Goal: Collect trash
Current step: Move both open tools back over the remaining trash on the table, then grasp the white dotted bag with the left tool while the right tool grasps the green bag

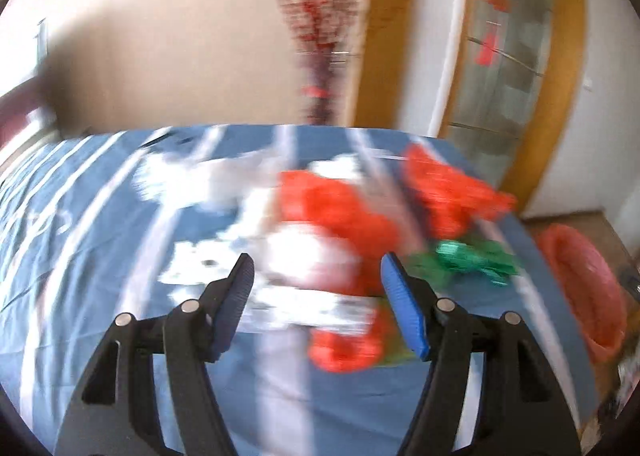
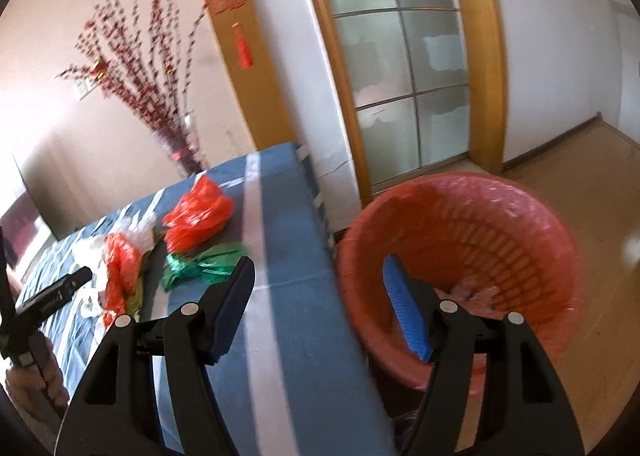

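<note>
Crumpled plastic bags lie on a blue striped tablecloth (image 1: 80,296): red bags (image 1: 336,212) (image 1: 452,192), a green bag (image 1: 472,260) and white bags (image 1: 200,180). My left gripper (image 1: 318,276) is open and empty, hovering above the nearest red and white bags; this view is blurred. My right gripper (image 2: 320,280) is open and empty over the table's right edge, beside a red bin (image 2: 460,256) lined with a bag. The red bag (image 2: 200,216) and green bag (image 2: 204,266) show left of it.
The bin (image 1: 580,288) stands on the wooden floor right of the table. A vase of red branches (image 2: 160,96) stands behind the table against the wall. A glass door (image 2: 400,76) in a wooden frame is at the back right.
</note>
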Available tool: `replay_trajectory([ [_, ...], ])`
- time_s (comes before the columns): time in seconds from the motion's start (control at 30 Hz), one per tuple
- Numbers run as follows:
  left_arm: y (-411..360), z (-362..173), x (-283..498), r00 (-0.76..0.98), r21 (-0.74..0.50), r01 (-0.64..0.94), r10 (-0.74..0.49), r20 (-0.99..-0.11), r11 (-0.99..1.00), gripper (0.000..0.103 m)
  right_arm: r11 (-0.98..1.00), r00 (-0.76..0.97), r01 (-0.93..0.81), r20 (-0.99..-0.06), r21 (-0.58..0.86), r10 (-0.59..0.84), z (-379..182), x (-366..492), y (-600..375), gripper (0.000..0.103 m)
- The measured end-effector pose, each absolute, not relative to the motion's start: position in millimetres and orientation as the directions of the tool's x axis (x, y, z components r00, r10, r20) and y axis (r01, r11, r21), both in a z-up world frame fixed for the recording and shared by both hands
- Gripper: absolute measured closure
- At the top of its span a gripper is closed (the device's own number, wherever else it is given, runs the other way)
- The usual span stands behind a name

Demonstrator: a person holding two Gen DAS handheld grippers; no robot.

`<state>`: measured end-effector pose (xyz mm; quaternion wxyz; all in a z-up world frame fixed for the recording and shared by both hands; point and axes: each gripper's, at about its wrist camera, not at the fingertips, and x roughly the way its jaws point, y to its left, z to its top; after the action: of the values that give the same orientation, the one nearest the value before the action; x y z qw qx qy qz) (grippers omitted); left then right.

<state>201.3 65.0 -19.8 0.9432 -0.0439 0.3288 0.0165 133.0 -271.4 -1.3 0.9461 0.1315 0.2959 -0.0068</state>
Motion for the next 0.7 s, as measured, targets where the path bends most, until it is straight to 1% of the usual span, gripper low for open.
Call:
replay_trajectory([
  [0.13,100,-36,212,0.743,-0.075,-0.160,0.069,-0.666,0.984,0.039,0.969,0.812,0.058,-0.576,0.239,0.094,-6,139,-253,0.036],
  [0.27,108,-51,223,0.705,-0.089,-0.178,0.064,-0.706,0.980,0.039,0.971,0.800,0.037,-0.589,0.234,0.111,-10,146,-240,0.036],
  [0.3,108,-55,225,0.694,-0.090,-0.180,0.062,-0.717,0.980,0.041,0.972,0.796,0.032,-0.594,0.233,0.115,-12,148,-236,0.036],
  [0.37,110,-62,225,0.671,-0.091,-0.181,0.056,-0.739,0.979,0.046,0.973,0.791,0.024,-0.599,0.229,0.122,-14,151,-229,0.036],
  [0.4,113,-63,227,0.664,-0.110,-0.182,0.040,-0.747,0.977,0.050,0.974,0.789,0.019,-0.602,0.228,0.125,-14,152,-227,0.036],
  [0.47,115,-66,229,0.661,-0.128,-0.189,0.030,-0.750,0.974,0.054,0.975,0.784,0.007,-0.607,0.223,0.133,-16,155,-220,0.036],
  [0.5,117,-67,228,0.661,-0.134,-0.188,0.025,-0.750,0.973,0.060,0.975,0.782,0.002,-0.609,0.222,0.137,-16,156,-218,0.036],
  [0.57,120,-68,226,0.659,-0.142,-0.184,0.015,-0.752,0.972,0.065,0.976,0.776,-0.011,-0.613,0.219,0.146,-17,159,-211,0.036],
  [0.6,122,-68,225,0.658,-0.146,-0.183,0.011,-0.753,0.972,0.070,0.976,0.774,-0.016,-0.615,0.219,0.151,-18,161,-209,0.036],
  [0.7,130,-69,220,0.661,-0.154,-0.178,0.002,-0.750,0.972,0.076,0.975,0.766,-0.035,-0.620,0.219,0.167,-20,166,-198,0.036],
])
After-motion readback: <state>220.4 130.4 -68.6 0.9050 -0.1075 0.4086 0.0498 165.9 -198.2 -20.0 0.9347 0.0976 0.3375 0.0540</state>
